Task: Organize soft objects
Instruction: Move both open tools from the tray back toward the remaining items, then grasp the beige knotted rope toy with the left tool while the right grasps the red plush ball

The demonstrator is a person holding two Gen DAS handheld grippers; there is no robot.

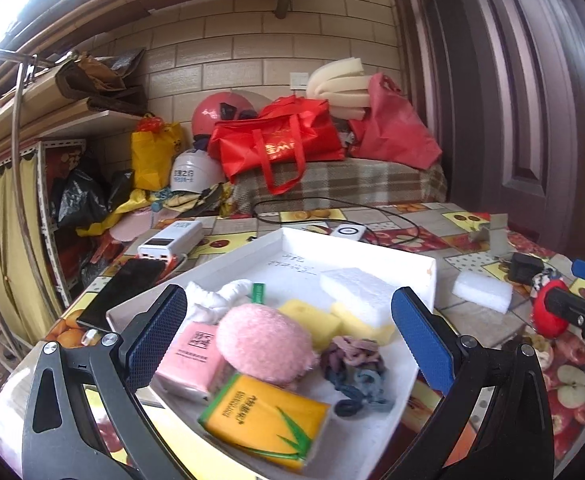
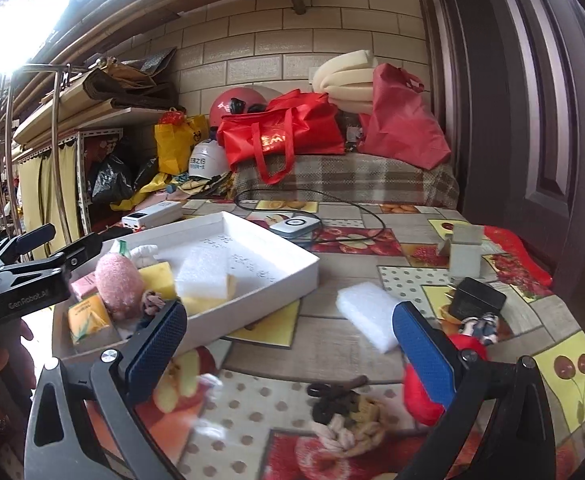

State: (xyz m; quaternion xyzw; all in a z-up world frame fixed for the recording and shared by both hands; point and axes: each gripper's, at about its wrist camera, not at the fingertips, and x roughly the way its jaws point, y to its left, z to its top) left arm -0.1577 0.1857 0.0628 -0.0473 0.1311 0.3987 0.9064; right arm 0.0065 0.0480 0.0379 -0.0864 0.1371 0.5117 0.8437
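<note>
My right gripper [image 2: 290, 344], fingers apart and empty, hangs over the foam block [image 2: 368, 316] and hair ties [image 2: 344, 412] left on the counter beside the tray [image 2: 276, 276]; my left gripper [image 1: 288, 336], also apart, frames the tray's crowded near corner, where a careless drop could spill.

Fruit-print table [image 2: 332, 344]: white tray [image 2: 276, 276], foam block [image 2: 368, 312].
</note>
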